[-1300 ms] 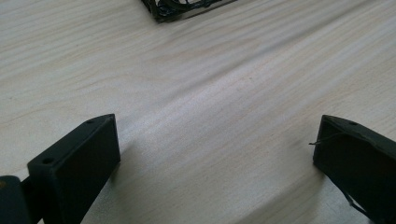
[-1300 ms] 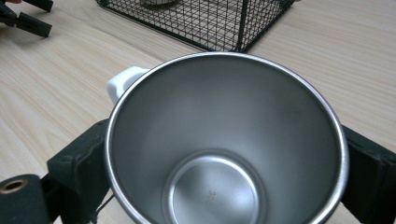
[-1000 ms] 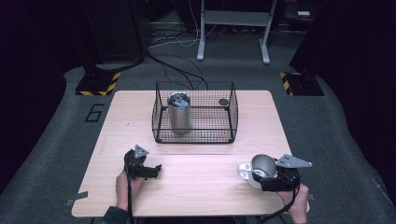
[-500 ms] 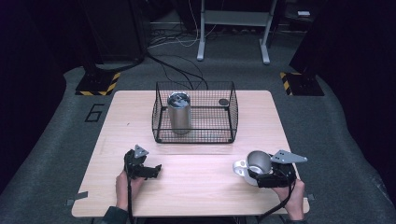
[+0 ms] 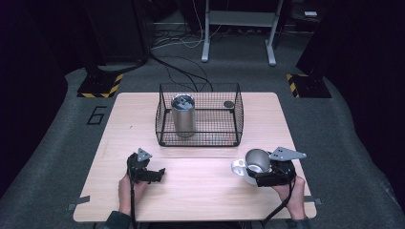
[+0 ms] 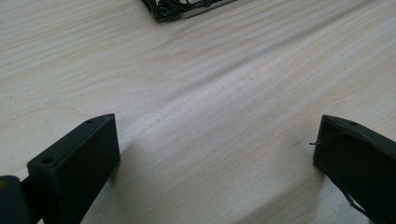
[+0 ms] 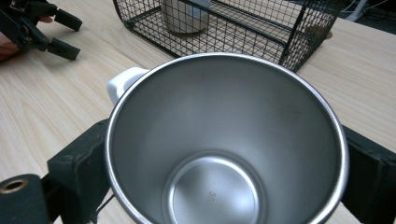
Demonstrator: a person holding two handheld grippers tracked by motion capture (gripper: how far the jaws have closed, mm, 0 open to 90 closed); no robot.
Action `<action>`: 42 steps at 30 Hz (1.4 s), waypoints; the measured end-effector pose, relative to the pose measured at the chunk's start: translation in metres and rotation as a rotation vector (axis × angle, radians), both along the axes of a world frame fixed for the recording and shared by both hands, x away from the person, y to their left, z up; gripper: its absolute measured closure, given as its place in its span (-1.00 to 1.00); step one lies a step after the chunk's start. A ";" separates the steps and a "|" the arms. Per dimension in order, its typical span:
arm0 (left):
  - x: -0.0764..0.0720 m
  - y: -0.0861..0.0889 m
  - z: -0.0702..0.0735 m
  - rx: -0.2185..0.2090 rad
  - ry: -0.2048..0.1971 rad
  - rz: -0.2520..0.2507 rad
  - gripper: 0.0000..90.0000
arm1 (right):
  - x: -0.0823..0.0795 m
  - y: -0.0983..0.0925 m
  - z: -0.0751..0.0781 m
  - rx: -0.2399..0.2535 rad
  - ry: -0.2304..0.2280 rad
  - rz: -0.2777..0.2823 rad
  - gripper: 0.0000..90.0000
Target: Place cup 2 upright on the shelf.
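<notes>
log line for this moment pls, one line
right gripper: shut on steel cup, tilted, near table front | left gripper: open, nothing between jaws | wire basket: holds steel tumbler

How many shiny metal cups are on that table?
2: one cup is gripped in the right claw near the table's front, and a taller tumbler stands upright inside the wire basket.

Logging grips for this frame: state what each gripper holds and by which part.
The right gripper clamps the steel cup across its outer wall, one jaw on each side. The left gripper holds nothing, jaws apart.
</notes>
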State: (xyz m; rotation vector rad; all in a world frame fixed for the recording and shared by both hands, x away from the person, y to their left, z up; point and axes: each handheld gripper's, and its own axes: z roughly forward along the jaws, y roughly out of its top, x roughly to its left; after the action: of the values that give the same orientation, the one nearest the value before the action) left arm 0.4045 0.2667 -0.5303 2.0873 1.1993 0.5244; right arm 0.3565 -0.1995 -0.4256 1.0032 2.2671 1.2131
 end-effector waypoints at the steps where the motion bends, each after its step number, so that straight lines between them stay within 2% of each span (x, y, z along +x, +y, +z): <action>1: 0.000 0.000 0.000 0.000 0.000 0.001 -0.99 | 0.001 0.002 0.001 0.000 0.000 -0.001 -0.86; 10: 0.000 0.000 0.000 0.003 0.002 -0.002 -0.99 | 0.009 0.013 0.008 0.005 0.001 0.020 -0.86; 20: 0.000 0.000 0.000 0.002 0.001 -0.001 -0.99 | 0.020 0.025 0.017 -0.018 -0.004 0.045 -0.86; 29: 0.000 0.000 0.000 0.001 0.001 0.000 -0.99 | 0.028 0.032 0.024 -0.009 -0.007 0.040 -0.86; 42: 0.000 0.000 0.000 0.004 0.002 -0.003 -0.99 | 0.042 0.047 0.039 -0.010 -0.011 0.064 -0.86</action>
State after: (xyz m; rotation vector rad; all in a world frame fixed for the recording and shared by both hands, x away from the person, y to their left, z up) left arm 0.4047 0.2671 -0.5301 2.0936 1.1973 0.5236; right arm 0.3983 -0.1523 -0.3867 0.9244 2.3106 1.2292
